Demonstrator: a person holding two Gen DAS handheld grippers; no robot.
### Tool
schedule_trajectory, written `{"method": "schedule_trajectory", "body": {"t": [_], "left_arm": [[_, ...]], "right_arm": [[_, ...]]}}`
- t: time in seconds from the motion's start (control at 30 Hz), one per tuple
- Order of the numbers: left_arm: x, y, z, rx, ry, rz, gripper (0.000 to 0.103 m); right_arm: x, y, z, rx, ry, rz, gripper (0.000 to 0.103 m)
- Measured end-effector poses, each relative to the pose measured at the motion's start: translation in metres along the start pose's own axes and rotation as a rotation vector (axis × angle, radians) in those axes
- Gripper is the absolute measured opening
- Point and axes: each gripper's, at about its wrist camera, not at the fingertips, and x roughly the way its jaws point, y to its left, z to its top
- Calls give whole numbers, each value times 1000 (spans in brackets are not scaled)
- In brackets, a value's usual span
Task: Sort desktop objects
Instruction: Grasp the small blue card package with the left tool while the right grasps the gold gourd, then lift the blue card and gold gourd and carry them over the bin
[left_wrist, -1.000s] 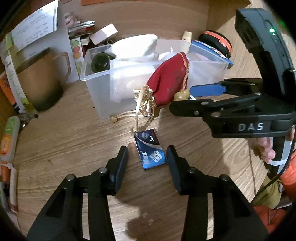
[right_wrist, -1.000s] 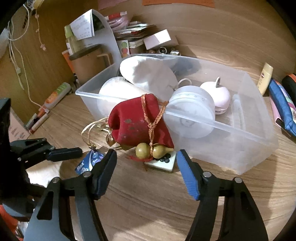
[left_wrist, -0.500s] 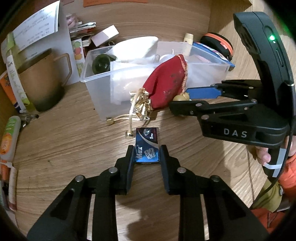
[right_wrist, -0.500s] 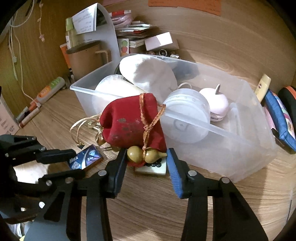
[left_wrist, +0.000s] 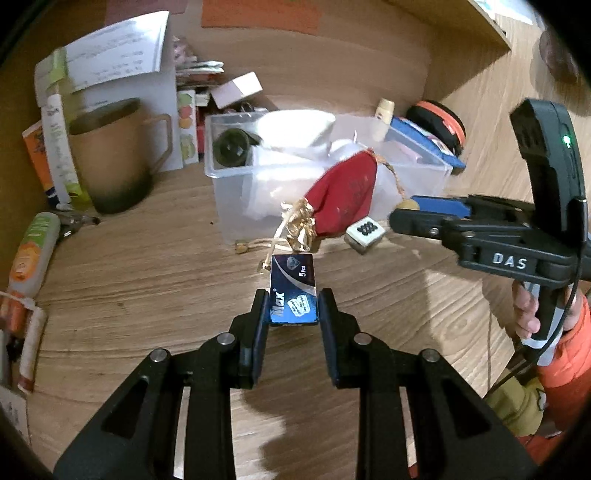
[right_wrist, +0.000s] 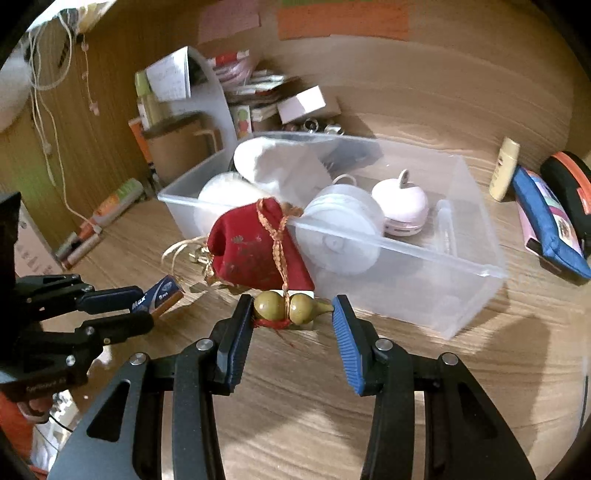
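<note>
Left gripper (left_wrist: 291, 308) clamps blue packet (left_wrist: 293, 291), desk edge unseen

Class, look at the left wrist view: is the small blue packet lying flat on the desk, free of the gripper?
No: the blue packet is clamped between the left gripper fingers.

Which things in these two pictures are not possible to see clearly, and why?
- Left wrist view: small print on the blue box is too small; the left gripper hides its lower sides.
- Right wrist view: the white tile is mostly hidden behind the gourd charm.
- Both views: the red pouch and the bin wall cover the bin contents.
</note>
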Motion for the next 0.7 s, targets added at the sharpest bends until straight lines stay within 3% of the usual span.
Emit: {"method": "schedule_trajectory", "body": {"t": [0.3,0.7], "left_arm": [[-19,5,8,-44,-57,5,26],[-35,14,30,-68,-124,41,26]], "right_arm": [[-27,-9,8,42,-67,38,40],[-37,-17,42,50,-143,50,40]]}}
